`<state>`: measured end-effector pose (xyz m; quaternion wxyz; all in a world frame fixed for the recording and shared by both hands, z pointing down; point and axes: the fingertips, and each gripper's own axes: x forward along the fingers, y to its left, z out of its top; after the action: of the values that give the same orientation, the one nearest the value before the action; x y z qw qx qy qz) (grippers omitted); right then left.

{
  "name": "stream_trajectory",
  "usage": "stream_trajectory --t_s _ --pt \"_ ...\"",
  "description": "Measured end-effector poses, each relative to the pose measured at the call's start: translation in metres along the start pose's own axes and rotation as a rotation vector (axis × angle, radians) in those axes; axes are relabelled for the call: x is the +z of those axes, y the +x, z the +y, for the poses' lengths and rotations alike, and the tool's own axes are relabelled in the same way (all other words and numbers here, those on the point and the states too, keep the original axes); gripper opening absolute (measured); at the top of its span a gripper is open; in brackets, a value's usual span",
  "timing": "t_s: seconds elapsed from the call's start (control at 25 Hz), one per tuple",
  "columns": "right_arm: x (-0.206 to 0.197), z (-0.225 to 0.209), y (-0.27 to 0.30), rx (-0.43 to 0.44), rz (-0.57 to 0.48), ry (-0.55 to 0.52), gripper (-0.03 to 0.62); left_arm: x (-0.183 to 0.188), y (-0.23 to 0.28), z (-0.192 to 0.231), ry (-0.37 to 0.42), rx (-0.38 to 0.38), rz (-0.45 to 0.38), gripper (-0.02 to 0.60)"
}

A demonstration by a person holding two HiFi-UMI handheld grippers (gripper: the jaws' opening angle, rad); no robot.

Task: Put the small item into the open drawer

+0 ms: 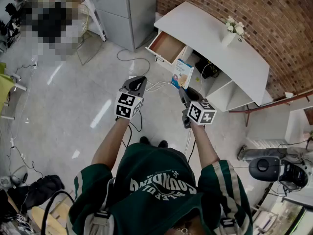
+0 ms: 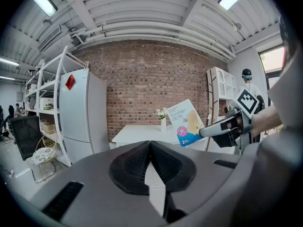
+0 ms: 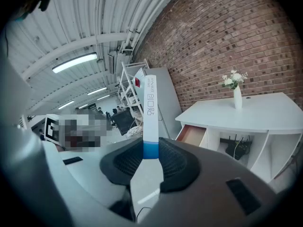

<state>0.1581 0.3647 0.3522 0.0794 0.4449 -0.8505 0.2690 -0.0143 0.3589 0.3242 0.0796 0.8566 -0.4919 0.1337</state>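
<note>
We hold one gripper in each hand, out in front of us above the pale grey polished floor [image 1: 73,106]. The right hand-held gripper [image 1: 185,90] [image 3: 151,148] is clamped on the blue bottom edge of a flat white-and-blue cardboard box [image 1: 182,74] [image 3: 150,109] [image 2: 187,122], which stands upright out of its jaws, edge-on to that gripper's own view. The left hand-held gripper [image 1: 139,79] [image 2: 150,144] has its jaws pressed together at the tips, with nothing between them, and it sits beside the right one, apart from the box.

Ahead of us a white desk [image 1: 210,35] [image 3: 258,111] stands along a red brick wall [image 1: 244,4]. At the desk's left end a wood-lined drawer [image 1: 166,47] [image 3: 193,135] is pulled open. The box is in the air, on our side of the desk and apart from the drawer. A white vase of pale flowers [image 1: 230,34] [image 3: 237,96] stands on the desk top.
</note>
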Motion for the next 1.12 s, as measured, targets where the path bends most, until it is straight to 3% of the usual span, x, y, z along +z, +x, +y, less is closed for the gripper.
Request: stream_trajectory --t_s 1.12 --pt "-0.005 0.039 0.027 -0.022 -0.016 0.038 0.114 -0.015 -0.012 0.04 -0.002 -0.04 0.015 0.015"
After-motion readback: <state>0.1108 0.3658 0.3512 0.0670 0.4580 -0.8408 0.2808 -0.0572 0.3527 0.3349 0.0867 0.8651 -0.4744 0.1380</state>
